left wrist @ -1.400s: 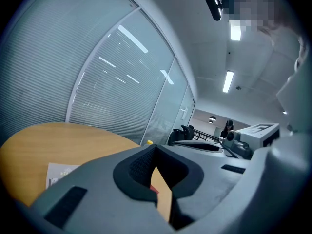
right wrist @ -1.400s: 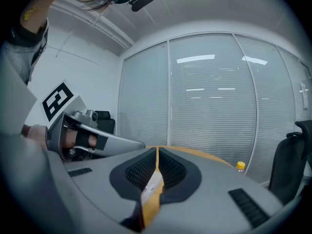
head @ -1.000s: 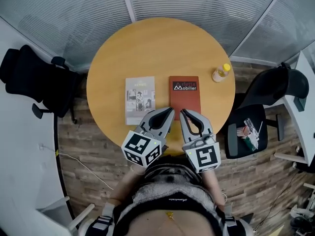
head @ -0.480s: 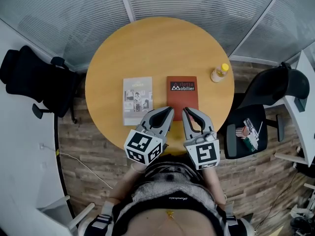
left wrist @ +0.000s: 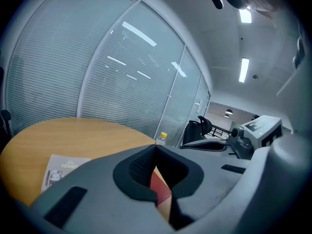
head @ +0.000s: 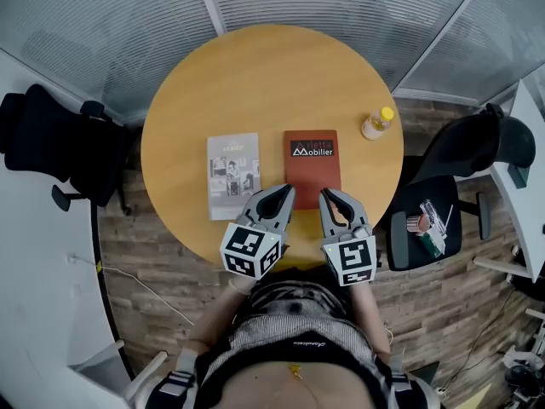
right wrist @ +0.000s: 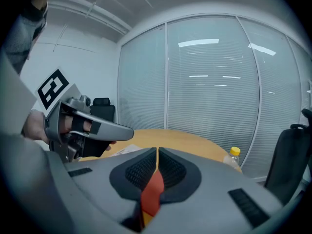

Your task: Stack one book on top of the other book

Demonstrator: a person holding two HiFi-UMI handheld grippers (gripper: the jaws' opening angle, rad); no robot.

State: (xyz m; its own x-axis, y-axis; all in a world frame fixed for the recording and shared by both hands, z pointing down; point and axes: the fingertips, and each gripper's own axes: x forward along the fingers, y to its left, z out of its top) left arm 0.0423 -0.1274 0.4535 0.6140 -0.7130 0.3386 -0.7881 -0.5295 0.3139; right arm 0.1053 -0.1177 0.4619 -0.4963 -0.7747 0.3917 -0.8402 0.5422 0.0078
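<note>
One red book (head: pixel 312 162) below shut right claw (head: pixel 327 194)

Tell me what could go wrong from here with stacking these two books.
1. Both the left gripper and right gripper have jaws shut near the red book, which lies flat on the table; they may shove it instead of gripping.
2. A shoved red book could slide toward the bottle by the table's edge and topple it.
</note>
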